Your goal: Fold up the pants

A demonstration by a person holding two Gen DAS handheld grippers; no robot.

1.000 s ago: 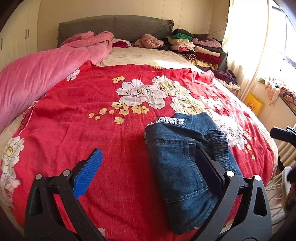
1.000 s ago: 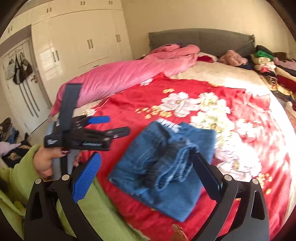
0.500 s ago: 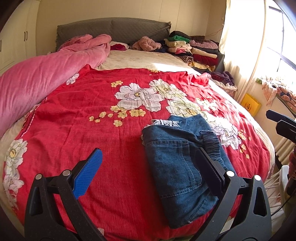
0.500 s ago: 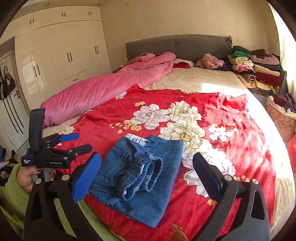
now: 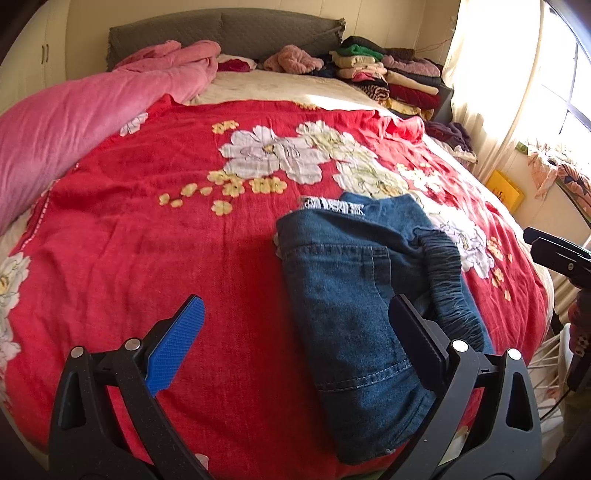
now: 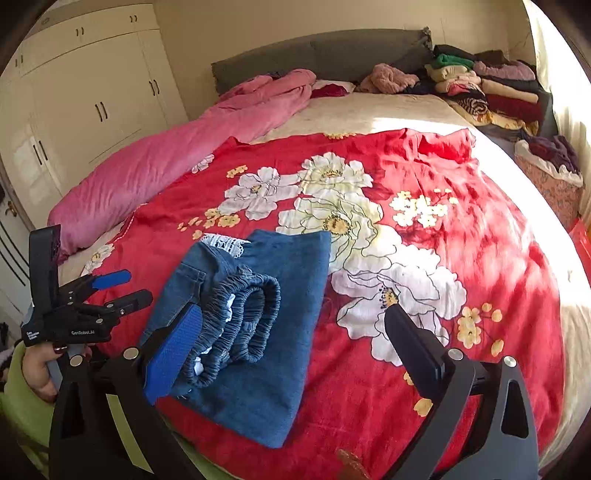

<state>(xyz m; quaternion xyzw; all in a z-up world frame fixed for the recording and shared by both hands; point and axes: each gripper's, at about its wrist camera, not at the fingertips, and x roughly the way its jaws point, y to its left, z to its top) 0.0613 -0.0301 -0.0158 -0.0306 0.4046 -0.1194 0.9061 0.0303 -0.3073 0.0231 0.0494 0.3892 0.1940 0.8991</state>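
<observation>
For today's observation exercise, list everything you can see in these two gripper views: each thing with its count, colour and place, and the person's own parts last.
Folded jeans: one, blue denim, near edge of bed.
Floral blanket: one, red with white flowers, spread over bed.
Duvet: one, pink, bunched along bed's far side.
Headboard: one, grey, at head of bed.
Stacked clothes: one pile, mixed colours, beside headboard.
Wardrobe: one, cream, against wall.
Left gripper: black, one blue pad, open above the bed.
Right gripper: black, one blue pad, open above jeans.
Hand: one, holding left gripper.
</observation>
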